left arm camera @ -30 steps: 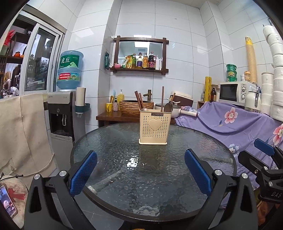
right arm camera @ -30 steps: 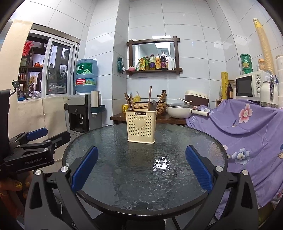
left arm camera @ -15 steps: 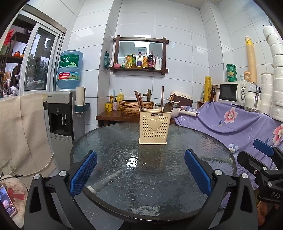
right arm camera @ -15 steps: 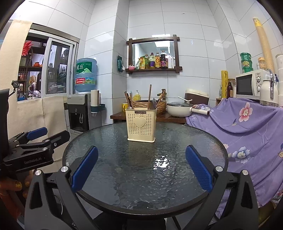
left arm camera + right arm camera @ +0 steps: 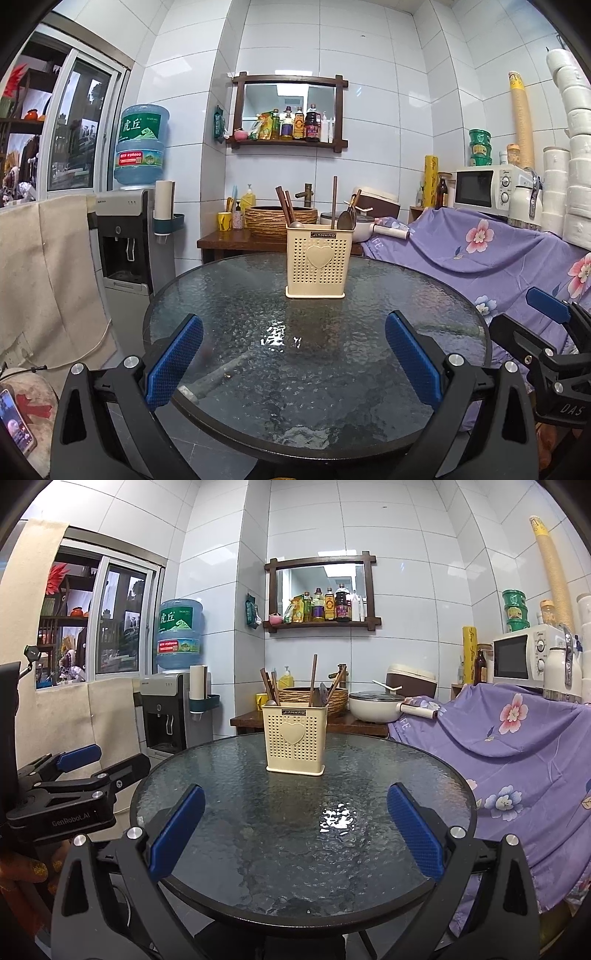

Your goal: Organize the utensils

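On the round glass worktop (image 5: 436,295), toward its far side, stands the cream utensil holder (image 5: 317,264) with chopsticks (image 5: 283,203), a long wooden handle (image 5: 334,201) and a spoon (image 5: 345,219) upright inside. I hold the left gripper (image 5: 293,363) and the right gripper (image 5: 295,840) low at the near edge, jaws of both wide apart and empty. Compared with one second ago almost nothing has changed; the holder sits only slightly differently in my views. I see no loose utensil on the glass, so I judge that the sorting is either finished or not begun.
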A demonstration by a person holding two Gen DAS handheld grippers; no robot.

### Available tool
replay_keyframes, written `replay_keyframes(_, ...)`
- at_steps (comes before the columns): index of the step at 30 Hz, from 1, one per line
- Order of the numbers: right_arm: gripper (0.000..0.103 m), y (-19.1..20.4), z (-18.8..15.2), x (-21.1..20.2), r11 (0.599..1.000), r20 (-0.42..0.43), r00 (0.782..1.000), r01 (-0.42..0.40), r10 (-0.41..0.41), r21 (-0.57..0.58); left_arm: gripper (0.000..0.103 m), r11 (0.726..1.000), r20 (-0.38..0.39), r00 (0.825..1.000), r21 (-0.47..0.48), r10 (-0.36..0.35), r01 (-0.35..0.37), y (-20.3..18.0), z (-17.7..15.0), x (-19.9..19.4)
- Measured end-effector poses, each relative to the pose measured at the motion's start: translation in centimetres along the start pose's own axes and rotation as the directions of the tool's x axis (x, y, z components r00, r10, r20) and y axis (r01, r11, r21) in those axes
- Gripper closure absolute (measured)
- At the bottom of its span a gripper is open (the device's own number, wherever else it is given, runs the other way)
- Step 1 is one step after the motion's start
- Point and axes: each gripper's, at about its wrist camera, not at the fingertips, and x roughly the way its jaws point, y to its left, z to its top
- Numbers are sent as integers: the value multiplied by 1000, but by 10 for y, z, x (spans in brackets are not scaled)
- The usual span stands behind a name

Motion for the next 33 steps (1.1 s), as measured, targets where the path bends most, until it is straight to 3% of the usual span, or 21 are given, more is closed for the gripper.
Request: replay_keyframes(33,6,1,-1,5,1000,-19,1000,5,-5,10,6,1000,-26,1000,16,8,-7,-6,-2,5)
